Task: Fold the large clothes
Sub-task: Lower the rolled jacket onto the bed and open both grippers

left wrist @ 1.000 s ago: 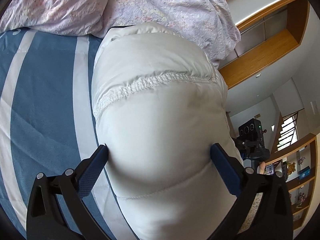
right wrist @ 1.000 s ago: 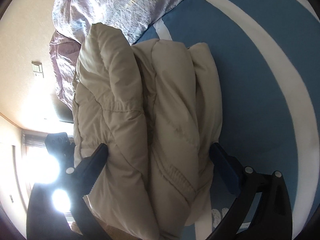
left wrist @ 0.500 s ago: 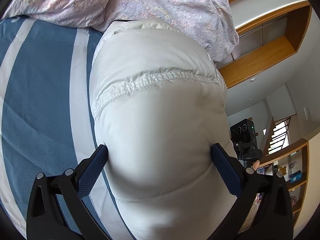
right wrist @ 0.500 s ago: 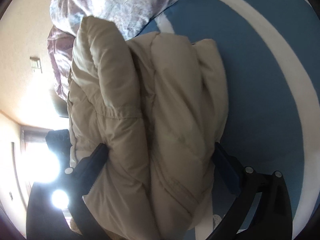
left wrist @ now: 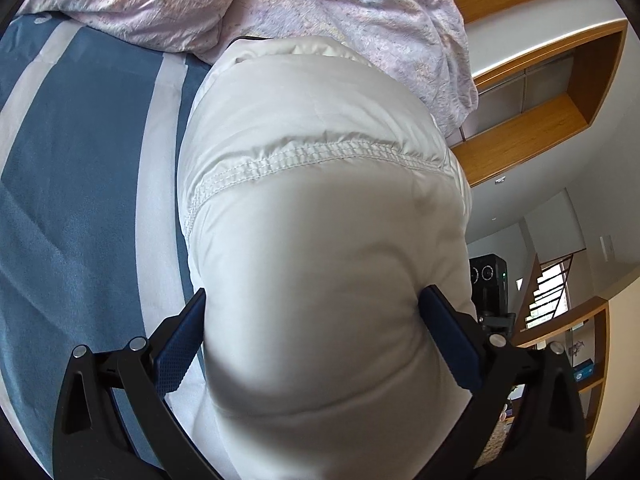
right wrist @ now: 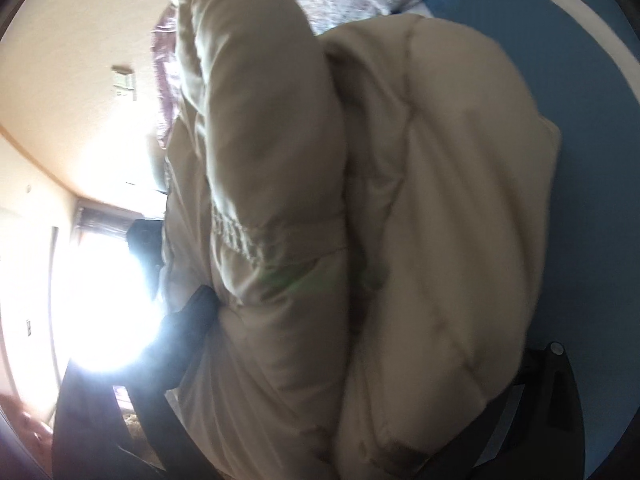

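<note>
A white puffy down jacket (left wrist: 320, 220) lies bundled on a blue bed sheet with white stripes (left wrist: 80, 180). My left gripper (left wrist: 312, 344) is wide open, and the jacket's padded bulk fills the gap between its blue pads (left wrist: 180, 344). In the right wrist view the same jacket (right wrist: 360, 200) looks beige and folded in thick layers. My right gripper (right wrist: 360, 344) is also wide open around the jacket. Its left finger (right wrist: 188, 320) shows dark against the glare; its right finger is mostly hidden by fabric.
A crumpled lilac quilt (left wrist: 280, 4) lies beyond the jacket at the head of the bed. Wooden shelving (left wrist: 560, 92) and a staircase (left wrist: 556, 284) are off to the right. A bright window (right wrist: 100, 312) glares in the right wrist view.
Both grippers have pushed further onto the jacket, the right one much more. The jacket now fills most of the right wrist view and covers its right finger.
</note>
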The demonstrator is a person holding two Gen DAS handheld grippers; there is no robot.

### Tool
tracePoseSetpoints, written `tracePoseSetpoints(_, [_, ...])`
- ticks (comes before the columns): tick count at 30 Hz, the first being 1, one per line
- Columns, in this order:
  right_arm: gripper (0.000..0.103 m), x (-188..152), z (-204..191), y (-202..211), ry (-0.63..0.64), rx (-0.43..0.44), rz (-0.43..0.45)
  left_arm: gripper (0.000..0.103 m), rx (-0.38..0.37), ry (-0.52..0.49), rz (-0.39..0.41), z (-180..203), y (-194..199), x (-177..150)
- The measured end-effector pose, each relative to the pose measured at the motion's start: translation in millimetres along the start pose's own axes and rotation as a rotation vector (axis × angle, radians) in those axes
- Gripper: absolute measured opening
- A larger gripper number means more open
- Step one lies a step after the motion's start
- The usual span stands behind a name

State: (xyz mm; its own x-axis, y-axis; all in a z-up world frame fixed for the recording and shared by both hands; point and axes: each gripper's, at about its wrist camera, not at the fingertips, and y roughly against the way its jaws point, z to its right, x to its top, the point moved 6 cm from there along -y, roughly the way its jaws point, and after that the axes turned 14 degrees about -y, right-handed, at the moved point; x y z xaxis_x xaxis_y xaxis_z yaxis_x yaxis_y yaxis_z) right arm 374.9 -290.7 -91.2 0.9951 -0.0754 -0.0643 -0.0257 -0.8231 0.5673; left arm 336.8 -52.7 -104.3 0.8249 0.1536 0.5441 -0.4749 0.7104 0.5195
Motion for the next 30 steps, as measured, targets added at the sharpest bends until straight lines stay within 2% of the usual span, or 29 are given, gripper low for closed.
tracePoseSetpoints(1, [0.100,1,-2,-2,0.007,0.005,0.007,0.100,0.000,-0.001,0.006,2,1,1])
tracePoseSetpoints(3, [0.091,0,-10,-3,0.023,0.027,0.014,0.096,-0.001,-0.011,0.025,5,9,2])
tracePoseSetpoints(5, [0.086,-3,-19,-5,0.044,0.049,0.011,0.094,0.002,-0.018,0.041,7,17,4])
tracePoseSetpoints(8, [0.082,-1,-35,-15,0.072,0.079,0.005,0.093,0.006,-0.021,0.074,7,36,7])
tracePoseSetpoints(14, [0.082,18,-77,-40,0.132,0.106,-0.001,0.093,0.032,-0.025,0.146,-1,71,23])
tracePoseSetpoints(18, [0.082,32,-88,-65,0.145,0.115,-0.020,0.093,0.076,-0.028,0.194,-16,96,31])
tracePoseSetpoints(26, [0.081,52,-99,-121,0.137,0.085,-0.068,0.093,0.135,0.036,0.200,-62,123,31])
tracePoseSetpoints(30, [0.081,50,-97,-122,0.139,0.076,-0.054,0.093,0.156,0.012,0.206,-70,126,37])
